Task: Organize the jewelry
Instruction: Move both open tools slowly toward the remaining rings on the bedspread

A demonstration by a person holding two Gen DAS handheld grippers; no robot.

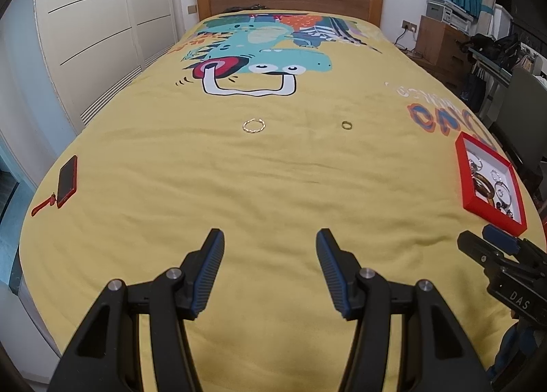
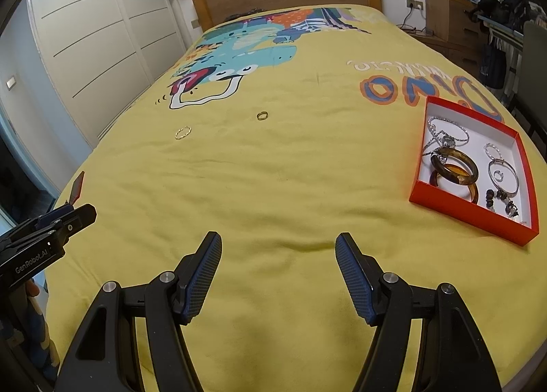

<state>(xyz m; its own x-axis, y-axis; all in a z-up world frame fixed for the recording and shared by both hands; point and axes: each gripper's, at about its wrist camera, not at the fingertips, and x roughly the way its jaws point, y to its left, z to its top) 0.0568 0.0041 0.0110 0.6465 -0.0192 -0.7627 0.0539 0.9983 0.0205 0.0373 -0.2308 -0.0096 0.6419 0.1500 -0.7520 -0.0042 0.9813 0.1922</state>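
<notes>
Red box [image 2: 469, 217] on bed [image 2: 273, 186]: amber bangles [image 2: 454, 166], silver chains, bead bracelet. Gold bracelet [image 1: 254, 126] and ring [image 1: 347, 125] loose mid-bed. Left gripper [image 1: 270, 269] and right gripper [image 2: 278, 272] spread, empty.

You're looking at an evenly lit room, soft and flat, with no hard shadows on the yellow bedspread [image 1: 273, 186]. Both fisheye views bend hard at the edges: the wardrobe [image 1: 92, 26] at nine o'clock bows outward, and black corners close in all round. The middle stays sharp; you can pick out the two small rings [image 1: 254, 125] clearly. Faint shade sits under the blue finger pads [image 1: 208, 272] at six o'clock. No glare on the red box [image 2: 471, 166] at three o'clock; the clutter at two o'clock goes dim and smeary.
</notes>
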